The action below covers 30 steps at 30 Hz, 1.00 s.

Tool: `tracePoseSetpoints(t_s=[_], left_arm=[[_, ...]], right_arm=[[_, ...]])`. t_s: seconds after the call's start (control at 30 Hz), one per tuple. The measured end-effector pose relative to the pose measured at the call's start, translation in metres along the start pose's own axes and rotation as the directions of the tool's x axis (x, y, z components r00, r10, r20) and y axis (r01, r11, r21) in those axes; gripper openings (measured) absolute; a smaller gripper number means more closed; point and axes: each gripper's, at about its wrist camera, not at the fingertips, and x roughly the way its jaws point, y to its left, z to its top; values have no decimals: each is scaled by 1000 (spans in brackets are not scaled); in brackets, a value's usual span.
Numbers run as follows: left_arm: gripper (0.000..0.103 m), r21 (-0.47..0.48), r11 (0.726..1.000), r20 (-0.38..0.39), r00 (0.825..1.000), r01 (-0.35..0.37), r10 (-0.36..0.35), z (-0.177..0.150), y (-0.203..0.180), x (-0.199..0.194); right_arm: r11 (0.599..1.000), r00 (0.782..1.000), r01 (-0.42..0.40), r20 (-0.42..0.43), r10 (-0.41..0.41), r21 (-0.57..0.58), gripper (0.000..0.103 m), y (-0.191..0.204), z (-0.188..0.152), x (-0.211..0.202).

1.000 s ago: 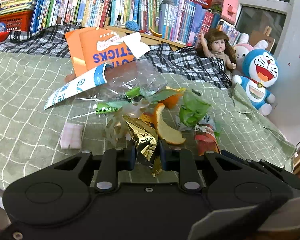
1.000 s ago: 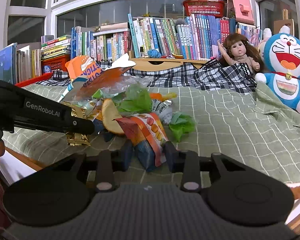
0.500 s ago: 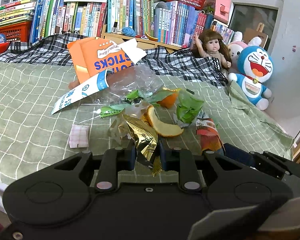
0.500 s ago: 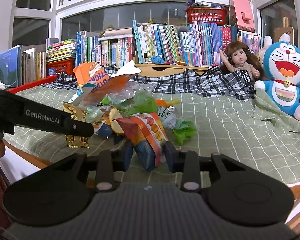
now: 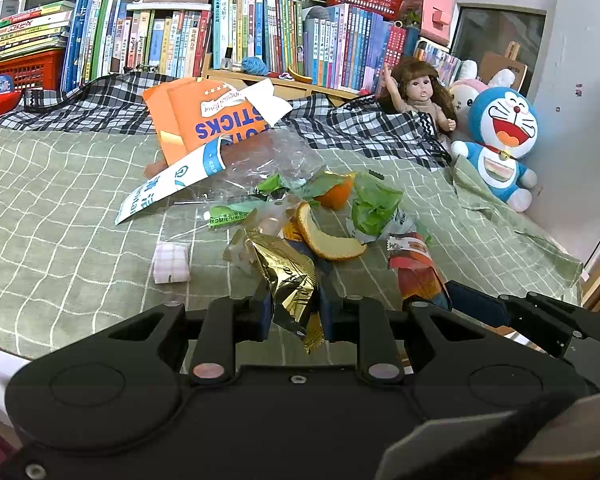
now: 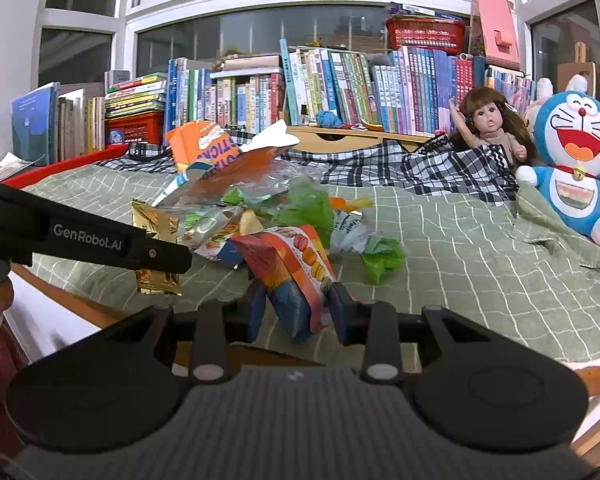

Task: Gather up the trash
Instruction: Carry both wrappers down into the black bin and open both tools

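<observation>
My left gripper (image 5: 294, 306) is shut on a crumpled gold foil wrapper (image 5: 290, 280), held just above the near edge of the bed. My right gripper (image 6: 296, 306) is shut on an orange macaron snack packet (image 6: 296, 268); that packet (image 5: 414, 270) also shows at the right of the left wrist view. Behind them a heap of trash lies on the green checked bedspread (image 5: 60, 216): orange peel (image 5: 328, 238), green wrappers (image 5: 374, 204), a clear plastic bag (image 5: 268, 160), an orange "STICKS" box (image 5: 204, 120) and a white-blue packet (image 5: 168, 188). The gold wrapper (image 6: 156, 248) hangs from the left gripper's arm in the right wrist view.
A small pink checked tissue pack (image 5: 171, 267) lies left of the heap. A doll (image 5: 418, 88) and a blue cat plush (image 5: 500, 144) sit at the back right. Books (image 5: 240, 36) line the shelf behind a plaid blanket (image 5: 360, 128). The wooden bed edge (image 6: 80, 304) runs below.
Both grippers have drawn back and risen from the heap with their wrappers held; the trash pile and toys look smaller and farther away.
</observation>
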Motion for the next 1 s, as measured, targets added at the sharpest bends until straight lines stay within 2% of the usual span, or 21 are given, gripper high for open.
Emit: tracePoseSetpoints(t_s=[0.33, 0.53, 0.67, 0.8, 1.0], left_arm=[[22, 16, 1000, -31, 999, 14, -13, -14, 4, -23], [22, 51, 999, -67, 998, 18, -15, -30, 5, -39], [22, 69, 997, -117, 993, 18, -10, -43, 8, -42], [22, 43, 999, -203, 979, 21, -11, -59, 17, -34], [22, 54, 999, -321, 947, 8, 10, -83, 24, -16]], right_arm=[[998, 999, -47, -26, 45, -49, 40, 10, -11, -17], [991, 993, -99, -75, 93, -87, 40, 16, -22, -31], [984, 984, -145, -120, 132, -105, 40, 19, -31, -36], [970, 969, -197, -178, 171, -141, 40, 23, -42, -36], [954, 939, -255, -275, 206, -158, 40, 25, -59, -28]])
